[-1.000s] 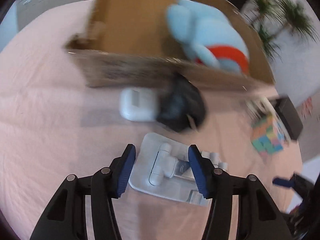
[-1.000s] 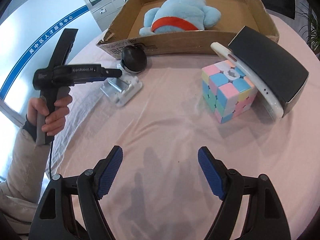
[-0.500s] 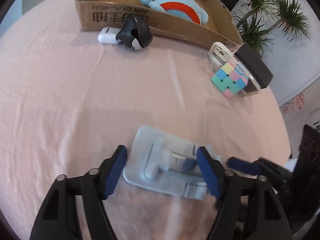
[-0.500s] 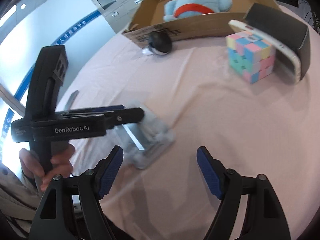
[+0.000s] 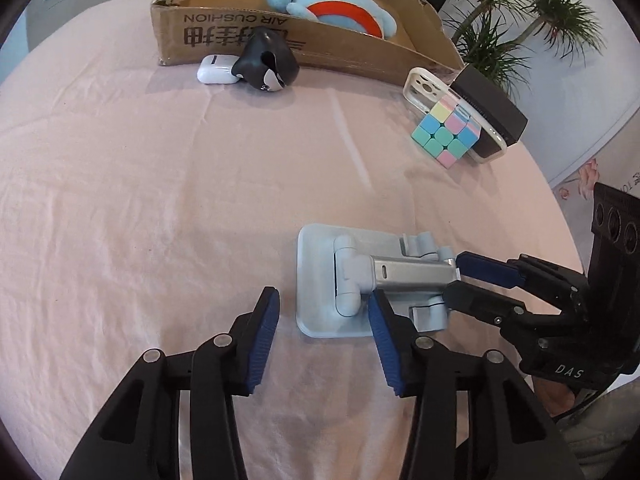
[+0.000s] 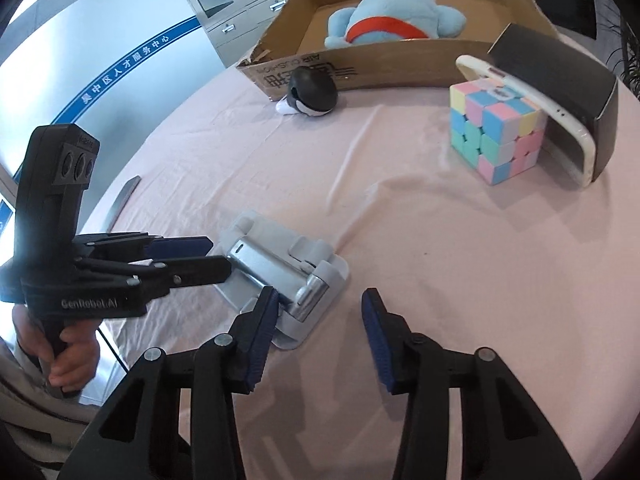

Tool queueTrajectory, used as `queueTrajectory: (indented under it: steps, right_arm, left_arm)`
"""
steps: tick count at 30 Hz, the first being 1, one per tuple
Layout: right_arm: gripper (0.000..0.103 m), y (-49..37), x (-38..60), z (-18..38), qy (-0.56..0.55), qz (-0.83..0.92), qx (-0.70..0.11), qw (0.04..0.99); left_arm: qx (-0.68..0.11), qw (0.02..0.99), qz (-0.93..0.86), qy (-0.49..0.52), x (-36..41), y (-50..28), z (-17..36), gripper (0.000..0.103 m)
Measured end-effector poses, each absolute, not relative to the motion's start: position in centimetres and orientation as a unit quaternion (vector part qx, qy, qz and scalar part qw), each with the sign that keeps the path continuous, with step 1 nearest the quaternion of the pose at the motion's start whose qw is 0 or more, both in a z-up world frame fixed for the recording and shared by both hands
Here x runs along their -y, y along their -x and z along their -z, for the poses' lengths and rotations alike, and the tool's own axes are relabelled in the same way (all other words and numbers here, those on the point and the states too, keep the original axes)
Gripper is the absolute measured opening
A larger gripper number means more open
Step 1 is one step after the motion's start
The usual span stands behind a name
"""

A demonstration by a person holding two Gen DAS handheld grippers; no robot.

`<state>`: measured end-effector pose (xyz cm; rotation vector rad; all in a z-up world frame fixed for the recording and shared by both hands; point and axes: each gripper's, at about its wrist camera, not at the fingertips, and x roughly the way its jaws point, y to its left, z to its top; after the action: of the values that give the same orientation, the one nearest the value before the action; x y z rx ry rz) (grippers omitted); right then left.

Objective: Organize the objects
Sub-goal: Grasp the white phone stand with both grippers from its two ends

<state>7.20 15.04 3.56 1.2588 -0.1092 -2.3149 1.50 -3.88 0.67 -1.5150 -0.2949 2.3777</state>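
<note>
Two grippers meet at one object: a pale grey folding phone stand [image 5: 340, 280] of smooth plastic with a brushed metal arm, lying flat on the pink, lightly creased tablecloth [image 5: 160, 200] near the table's close edge. The stand is a rounded rectangular base plate with a hinged arm folded down along it.

The left gripper [image 5: 324, 320] has its ribbed blue pads well apart, one pad overlapping the stand's near edge, the other over bare cloth; it grips nothing. The right gripper [image 6: 318, 320] is likewise spread wide, its left pad just at the stand's hinge end. In the left wrist view its two fingers [image 5: 488, 270] sit on either side of the metal arm's end, though a firm grip does not show.

Open cloth stretches between the stand and the far group of things. At the far side sits a shallow, torn-cornered cardboard box [image 5: 224, 36] holding a fuzzy blue plush toy [image 5: 332, 0] with a red band. Against its front wall rest a glossy white earbud case [image 5: 214, 70] and a dark rounded mouse [image 5: 268, 64], touching each other. To the right a pastel puzzle cube [image 5: 444, 132] stands just beside a white-cased phone [image 6: 560, 116] leaning on a black box [image 6: 560, 80].
</note>
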Motion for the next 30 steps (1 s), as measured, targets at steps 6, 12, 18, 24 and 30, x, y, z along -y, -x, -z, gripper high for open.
queueTrajectory:
  steps: [6, 12, 18, 24, 30]
  right_arm:
    - [0.045, -8.0, -12.8, -3.1, -0.460, 0.851, 0.021, 0.251]
    - [0.032, -8.0, -13.1, -3.0, -0.454, 0.857, 0.002, 0.243]
    - [0.029, -7.3, -14.3, -2.9, -0.458, 0.858, 0.021, 0.232]
    - [0.029, -7.5, -14.1, -3.0, -0.455, 0.862, 0.023, 0.220]
    - [0.030, -7.4, -14.0, -3.1, -0.455, 0.864, 0.026, 0.213]
  left_arm:
    - [0.069, 0.152, -0.836, 0.522, 2.7, -1.8, -0.7, 0.044]
    - [0.098, 0.167, -0.828, 0.526, 3.0, -2.1, -0.6, 0.034]
    - [0.104, 0.158, -0.836, 0.516, 2.4, -2.1, -0.6, 0.034]
    - [0.103, 0.154, -0.838, 0.514, 2.2, -2.2, -0.7, 0.034]
    - [0.075, 0.146, -0.850, 0.501, 1.0, -2.6, -0.7, 0.046]
